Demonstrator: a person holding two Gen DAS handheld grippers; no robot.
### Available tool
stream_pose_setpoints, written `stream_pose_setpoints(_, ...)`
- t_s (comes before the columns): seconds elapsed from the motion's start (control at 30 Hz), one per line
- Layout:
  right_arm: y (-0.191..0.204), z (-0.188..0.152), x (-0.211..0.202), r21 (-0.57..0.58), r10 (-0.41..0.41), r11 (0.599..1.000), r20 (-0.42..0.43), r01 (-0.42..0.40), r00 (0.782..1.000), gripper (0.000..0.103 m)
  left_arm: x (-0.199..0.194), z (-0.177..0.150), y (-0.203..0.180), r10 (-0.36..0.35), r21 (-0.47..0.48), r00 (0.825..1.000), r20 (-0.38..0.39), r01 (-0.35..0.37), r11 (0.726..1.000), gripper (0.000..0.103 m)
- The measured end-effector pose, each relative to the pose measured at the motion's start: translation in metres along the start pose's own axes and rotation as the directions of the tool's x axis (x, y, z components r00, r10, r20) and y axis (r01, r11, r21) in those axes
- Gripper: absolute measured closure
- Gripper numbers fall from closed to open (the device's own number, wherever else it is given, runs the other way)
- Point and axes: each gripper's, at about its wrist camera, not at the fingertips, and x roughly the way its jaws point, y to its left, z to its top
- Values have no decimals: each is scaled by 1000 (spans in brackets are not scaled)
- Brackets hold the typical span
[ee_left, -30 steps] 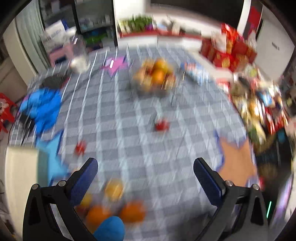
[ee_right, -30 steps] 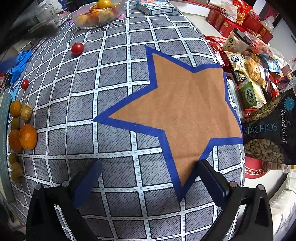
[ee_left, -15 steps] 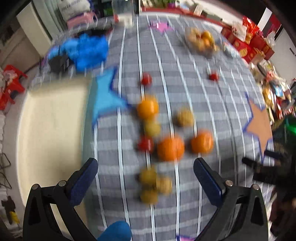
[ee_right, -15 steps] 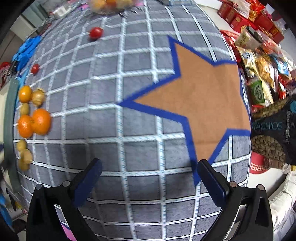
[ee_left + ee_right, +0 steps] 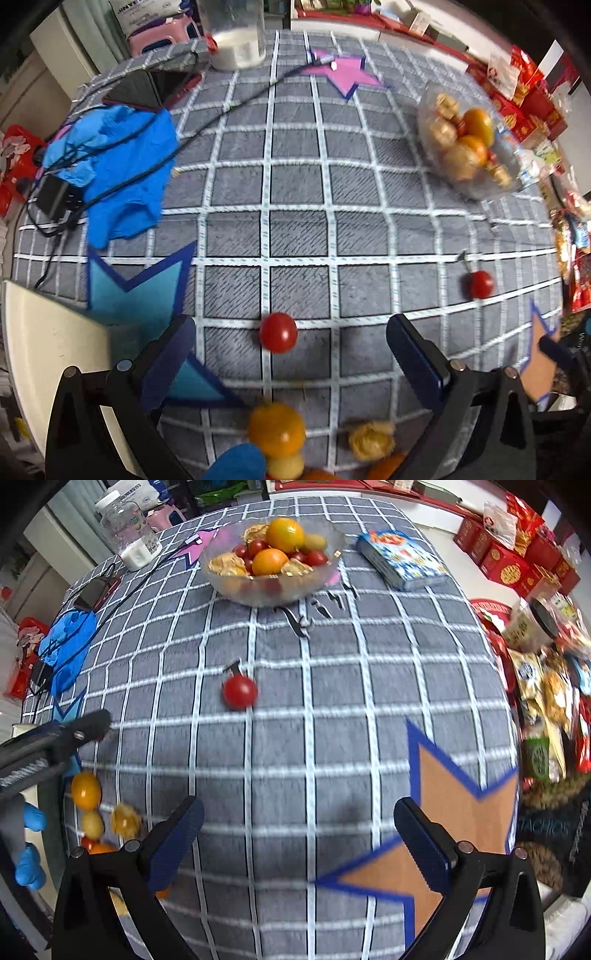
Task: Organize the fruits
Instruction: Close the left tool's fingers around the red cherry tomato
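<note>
My left gripper (image 5: 290, 354) hangs wide open and empty, a cherry tomato (image 5: 278, 332) on the cloth between its fingers, loose oranges (image 5: 276, 427) nearer. My right gripper (image 5: 297, 829) is spread wide and empty too; beyond it a second tomato (image 5: 239, 692), then the fruit bowl (image 5: 273, 589).

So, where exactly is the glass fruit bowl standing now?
In the right wrist view the glass fruit bowl stands at the far end of the checked tablecloth, between the plastic bottle on its left and the blue box on its right.
</note>
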Motion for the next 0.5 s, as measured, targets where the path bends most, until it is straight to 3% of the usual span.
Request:
stream_pose_setpoints(0.07,4,8,4,-8,7,1000,3,-7,1000,0,15,0,1,1,1,999,-45,-1,1000,0)
stream_pose_setpoints(0.13,12,16,9,-19,20,1000,3,-20,1000,0,18,-2,2,26,18,999,-32,-25,1000,0)
stream_pose_setpoints(0.5,33,37,28,-89,18,996,-1,-18,1000,0,20,-6,0,20,15,998,-62,-19,1000,0)
